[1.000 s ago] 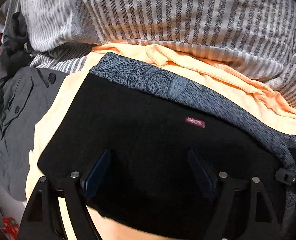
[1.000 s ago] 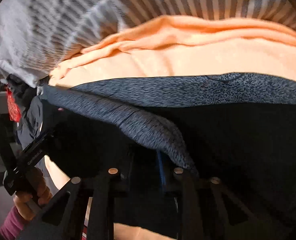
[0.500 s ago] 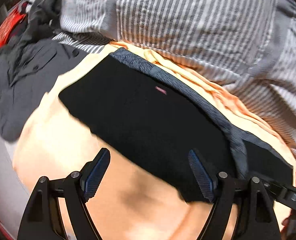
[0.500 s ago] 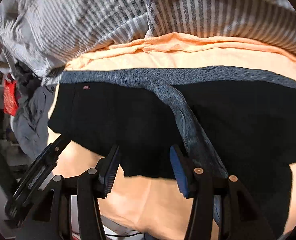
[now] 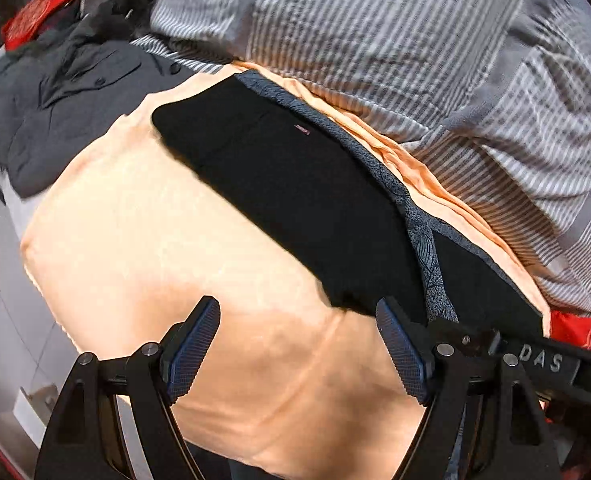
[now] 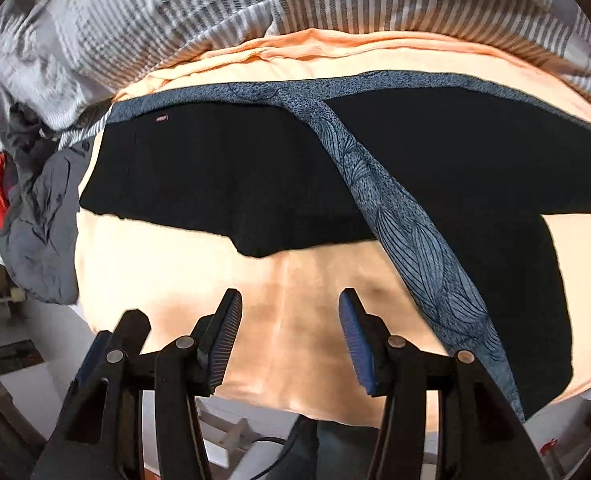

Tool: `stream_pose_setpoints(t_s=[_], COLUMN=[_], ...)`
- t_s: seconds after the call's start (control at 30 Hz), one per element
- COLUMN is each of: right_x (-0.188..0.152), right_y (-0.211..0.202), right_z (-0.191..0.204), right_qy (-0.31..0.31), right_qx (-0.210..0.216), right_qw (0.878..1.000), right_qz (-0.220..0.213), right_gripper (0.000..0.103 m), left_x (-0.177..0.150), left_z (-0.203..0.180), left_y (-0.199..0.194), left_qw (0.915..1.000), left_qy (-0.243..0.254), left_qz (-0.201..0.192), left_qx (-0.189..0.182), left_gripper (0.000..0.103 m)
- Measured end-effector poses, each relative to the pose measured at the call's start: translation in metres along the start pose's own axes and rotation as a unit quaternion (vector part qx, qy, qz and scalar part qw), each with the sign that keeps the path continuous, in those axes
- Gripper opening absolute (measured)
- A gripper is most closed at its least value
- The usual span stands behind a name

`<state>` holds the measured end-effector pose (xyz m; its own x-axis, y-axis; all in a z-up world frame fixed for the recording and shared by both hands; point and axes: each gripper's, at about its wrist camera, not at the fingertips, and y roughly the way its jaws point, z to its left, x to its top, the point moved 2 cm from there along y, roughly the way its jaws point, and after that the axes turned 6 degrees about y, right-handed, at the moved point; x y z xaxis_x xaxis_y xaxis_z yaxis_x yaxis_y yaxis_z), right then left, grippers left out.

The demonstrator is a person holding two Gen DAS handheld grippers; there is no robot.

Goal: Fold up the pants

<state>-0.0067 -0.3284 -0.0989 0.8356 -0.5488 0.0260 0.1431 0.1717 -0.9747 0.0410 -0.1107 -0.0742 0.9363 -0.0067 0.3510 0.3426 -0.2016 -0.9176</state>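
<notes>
The black pants (image 6: 223, 184) lie flat on the orange sheet (image 6: 167, 272), folded, with a grey-blue patterned stripe (image 6: 407, 232) crossing them diagonally and a small red label (image 6: 161, 118) near the far left. In the left wrist view the pants (image 5: 295, 192) run diagonally from upper left to lower right. My left gripper (image 5: 299, 356) is open and empty, above the sheet just short of the pants' near edge. My right gripper (image 6: 291, 340) is open and empty, above bare sheet in front of the pants.
A grey-and-white striped duvet (image 5: 395, 40) is bunched behind the pants. A dark grey shirt (image 5: 63, 112) lies at the left edge of the bed, also in the right wrist view (image 6: 43, 216). Red items (image 5: 35, 20) sit far left. The bed's front edge drops to a pale floor (image 6: 27, 380).
Both grippers have pulled back and up from the pants. The right gripper, shut on the pants' fabric a second ago, has opened and let go; the pants now lie flat.
</notes>
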Motion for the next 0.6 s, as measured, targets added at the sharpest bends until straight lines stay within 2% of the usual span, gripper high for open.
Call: stream_pose_setpoints(t_s=[0.23, 0.4, 0.53, 0.6], right_x=[-0.017, -0.022, -0.028, -0.03], right_y=[-0.015, -0.022, -0.029, -0.03], right_z=[0.012, 0.015, 0.003, -0.009], right_qy=[-0.022, -0.023, -0.007, -0.002], right_qx=[-0.014, -0.009, 0.008, 0.016], right_qw=[1.0, 1.0, 1.0, 1.0], right_qz=[-0.007, -0.017, -0.027, -0.027], right_gripper=[0.055, 0.055, 0.055, 0.06], left_x=[-0.006, -0.008, -0.012, -0.017], left_z=[0.013, 0.011, 0.003, -0.004], left_y=[-0.019, -0.032, -0.032, -0.028], left_qw=[0.9997, 0.9995, 0.9996, 0.9997], left_qy=[-0.018, -0.012, -0.007, 0.002], left_qz=[-0.015, -0.028, -0.022, -0.015], left_qx=[-0.004, -0.005, -0.012, -0.017], left_gripper=[0.081, 0.081, 0.081, 0.081])
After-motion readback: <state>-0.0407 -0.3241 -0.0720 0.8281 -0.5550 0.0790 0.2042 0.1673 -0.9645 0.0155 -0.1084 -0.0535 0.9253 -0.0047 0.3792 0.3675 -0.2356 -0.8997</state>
